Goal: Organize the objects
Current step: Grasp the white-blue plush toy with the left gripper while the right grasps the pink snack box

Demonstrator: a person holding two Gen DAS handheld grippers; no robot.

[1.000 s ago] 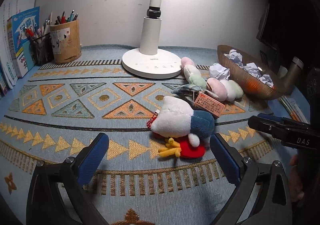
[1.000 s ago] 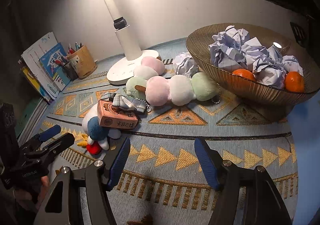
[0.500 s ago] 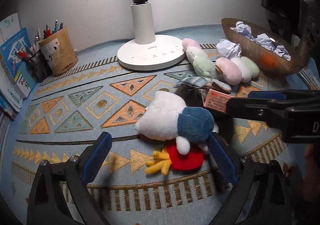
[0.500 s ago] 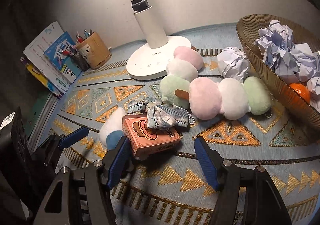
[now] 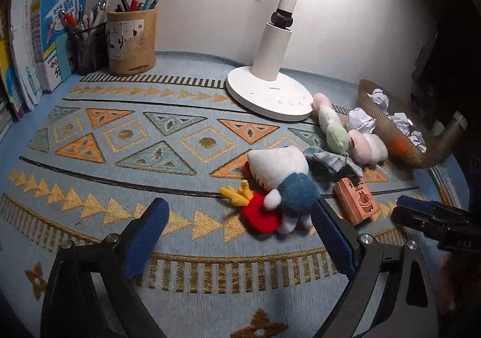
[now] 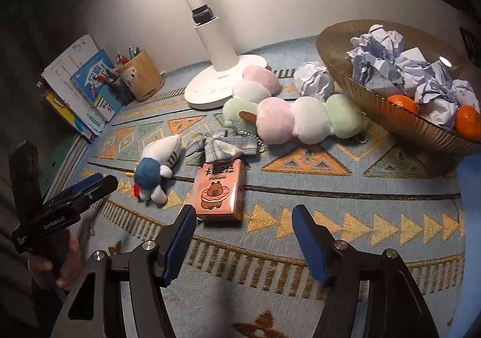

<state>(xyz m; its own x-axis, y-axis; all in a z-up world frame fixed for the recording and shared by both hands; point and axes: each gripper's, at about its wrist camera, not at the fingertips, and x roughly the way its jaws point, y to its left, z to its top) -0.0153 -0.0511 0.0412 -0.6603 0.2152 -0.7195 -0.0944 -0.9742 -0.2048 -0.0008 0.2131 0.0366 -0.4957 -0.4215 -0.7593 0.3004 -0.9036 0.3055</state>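
Note:
A white and blue plush toy (image 5: 279, 175) with a red part lies on the patterned mat, just ahead of my open left gripper (image 5: 239, 229). It also shows in the right wrist view (image 6: 159, 163). A pink card box (image 6: 219, 190) lies flat just ahead of my open right gripper (image 6: 243, 232); it also shows in the left wrist view (image 5: 356, 199). A plaid bow (image 6: 222, 147) lies behind the box. Two pastel dango plushes (image 6: 300, 118) and a crumpled paper ball (image 6: 314, 78) lie further back. Both grippers are empty.
A white desk lamp (image 5: 270, 88) stands at the back. A brown bowl (image 6: 399, 124) at the right holds crumpled paper and oranges. A pen cup (image 5: 132, 37), a mesh pen holder (image 5: 87, 46) and books (image 5: 39, 37) stand at the back left.
The pink box moved off the plush and now lies flat on the mat in front of my right gripper. Both grippers pulled back. The plush shifted slightly.

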